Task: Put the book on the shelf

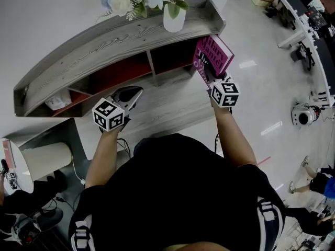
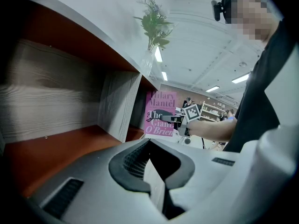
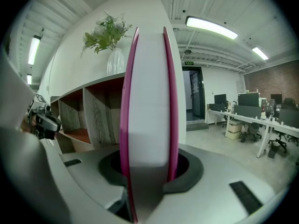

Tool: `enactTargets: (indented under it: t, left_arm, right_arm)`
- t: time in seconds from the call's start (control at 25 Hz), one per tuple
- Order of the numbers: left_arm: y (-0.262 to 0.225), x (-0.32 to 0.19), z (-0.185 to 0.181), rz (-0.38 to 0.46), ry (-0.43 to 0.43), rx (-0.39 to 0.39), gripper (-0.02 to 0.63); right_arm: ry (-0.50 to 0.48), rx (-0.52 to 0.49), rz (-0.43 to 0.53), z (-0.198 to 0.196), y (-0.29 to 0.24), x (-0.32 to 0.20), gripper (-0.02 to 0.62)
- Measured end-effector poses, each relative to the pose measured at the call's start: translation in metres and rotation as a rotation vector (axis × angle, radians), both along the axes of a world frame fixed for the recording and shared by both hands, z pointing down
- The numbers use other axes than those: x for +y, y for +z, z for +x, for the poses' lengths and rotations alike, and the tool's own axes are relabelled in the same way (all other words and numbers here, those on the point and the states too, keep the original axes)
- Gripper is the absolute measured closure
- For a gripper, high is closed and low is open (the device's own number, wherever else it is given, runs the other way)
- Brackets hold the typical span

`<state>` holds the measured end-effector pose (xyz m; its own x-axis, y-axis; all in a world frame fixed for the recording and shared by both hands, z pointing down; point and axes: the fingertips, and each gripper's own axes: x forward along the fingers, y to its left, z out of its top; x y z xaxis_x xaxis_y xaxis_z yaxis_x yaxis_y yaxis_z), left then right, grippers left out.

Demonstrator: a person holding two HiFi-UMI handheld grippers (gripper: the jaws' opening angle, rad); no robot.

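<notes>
A pink paperback book (image 1: 212,56) stands upright at the mouth of the right-hand compartment of a grey wood shelf (image 1: 104,46) with red-brown insides. My right gripper (image 1: 208,72) is shut on its lower edge. In the right gripper view the book (image 3: 147,101) rises edge-on between the jaws of that gripper (image 3: 148,171), with the shelf (image 3: 93,111) to its left. My left gripper (image 1: 132,94) hovers before the middle compartment, shut and holding nothing. From the left gripper (image 2: 152,164) I see the book's cover (image 2: 160,113) beyond the shelf's divider (image 2: 117,106).
A white vase of flowers (image 1: 174,17) stands on the shelf top above the right compartment. A white object (image 1: 57,101) lies in the left compartment. A white cylinder (image 1: 44,158) stands at lower left. Desks and a seated person (image 1: 319,182) are at the right.
</notes>
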<state>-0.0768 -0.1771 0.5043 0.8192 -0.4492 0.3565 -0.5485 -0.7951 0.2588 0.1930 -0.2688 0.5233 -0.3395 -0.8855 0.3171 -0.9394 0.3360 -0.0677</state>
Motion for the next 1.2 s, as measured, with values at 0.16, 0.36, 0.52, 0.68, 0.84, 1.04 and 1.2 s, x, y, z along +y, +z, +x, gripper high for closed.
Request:
enactTargets:
  t: [0.16, 0.36, 0.52, 0.68, 0.84, 1.04, 1.2]
  left_arm:
    - [0.002, -0.002, 0.002, -0.003, 0.005, 0.000, 0.587]
    - [0.002, -0.005, -0.001, -0.006, 0.000, 0.000, 0.586]
    - [0.002, -0.007, -0.003, -0.006, -0.007, 0.002, 0.586]
    - [0.001, -0.006, -0.003, -0.006, -0.007, 0.003, 0.586]
    - [0.002, -0.005, -0.004, -0.008, -0.006, 0.001, 0.587]
    - [0.003, -0.005, -0.008, -0.011, -0.011, -0.002, 0.586]
    - [0.004, -0.006, -0.009, -0.013, -0.010, -0.002, 0.586]
  right_arm:
    - [0.007, 0.006, 0.003, 0.000, 0.002, -0.005, 0.445]
    - [0.011, 0.007, 0.008, -0.002, 0.003, -0.008, 0.445]
    - [0.013, 0.008, 0.008, -0.003, 0.004, -0.011, 0.445]
    - [0.016, 0.015, 0.007, -0.003, 0.005, -0.013, 0.445]
    - [0.026, 0.018, 0.012, -0.005, 0.006, -0.014, 0.445]
    - [0.035, 0.024, 0.016, -0.008, 0.008, -0.015, 0.445]
    - [0.043, 0.030, 0.019, -0.009, 0.009, -0.017, 0.445]
